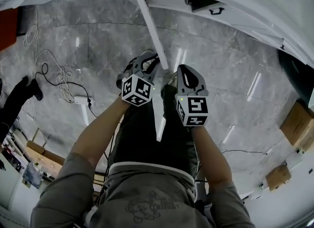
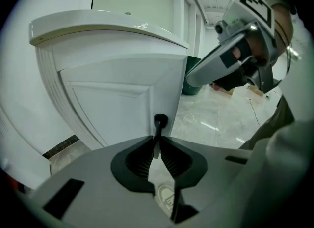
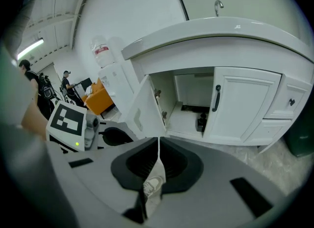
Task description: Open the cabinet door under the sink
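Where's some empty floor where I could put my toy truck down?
The grey floor between the open door and the cardboard boxes is bare. So is the left of the cabinet shelf. It is crowded by the cables and around the person's legs.

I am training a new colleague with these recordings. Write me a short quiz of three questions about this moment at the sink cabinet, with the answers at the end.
1. True or false: the right gripper is closed and holds nothing.
2. What do the fingers of the left gripper pinch? A: the black door handle. B: a cup. C: a towel.
3. Fill the gap: in the right gripper view, the cabinet door at the picture's left stands ____, while the door at the picture's right is shut.

Key: 1 true. 2 A. 3 open.
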A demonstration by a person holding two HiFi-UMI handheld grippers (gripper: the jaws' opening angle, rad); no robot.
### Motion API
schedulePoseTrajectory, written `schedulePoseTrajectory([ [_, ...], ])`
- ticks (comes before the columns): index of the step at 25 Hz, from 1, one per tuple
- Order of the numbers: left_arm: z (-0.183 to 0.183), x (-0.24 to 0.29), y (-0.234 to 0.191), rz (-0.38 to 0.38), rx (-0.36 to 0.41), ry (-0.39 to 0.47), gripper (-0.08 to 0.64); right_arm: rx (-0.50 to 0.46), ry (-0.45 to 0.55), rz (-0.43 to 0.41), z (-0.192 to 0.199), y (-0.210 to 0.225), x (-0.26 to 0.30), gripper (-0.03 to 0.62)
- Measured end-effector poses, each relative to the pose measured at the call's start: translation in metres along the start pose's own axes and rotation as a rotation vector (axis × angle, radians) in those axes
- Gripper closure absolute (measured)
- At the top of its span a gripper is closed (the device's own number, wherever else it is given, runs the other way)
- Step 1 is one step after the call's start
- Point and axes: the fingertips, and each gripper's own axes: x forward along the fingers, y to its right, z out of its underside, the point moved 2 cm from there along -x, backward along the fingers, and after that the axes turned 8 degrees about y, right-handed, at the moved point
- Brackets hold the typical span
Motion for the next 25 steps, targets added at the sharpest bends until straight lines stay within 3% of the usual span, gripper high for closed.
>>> schedulePoseTrajectory([
  [10,0.054,-0.066,-0.050,-0.142,-0.036,-0.043,0.509,-0.081,-0.030,-0.082,-0.009,-0.043,0.026,0.560],
  [15,0.062,-0.080,-0.066,-0.158,-0.041,-0.062,0.509,-0.021,-0.039,-0.105,-0.018,-0.058,0.033,0.560],
  [20,0.068,-0.084,-0.074,-0.199,-0.105,-0.075,0.509,0.004,-0.046,-0.089,-0.024,-0.057,0.034,0.560],
  [25,0.067,-0.091,-0.071,-0.158,-0.094,-0.095,0.508,0.028,-0.052,-0.075,-0.033,-0.053,0.027,0.560],
])
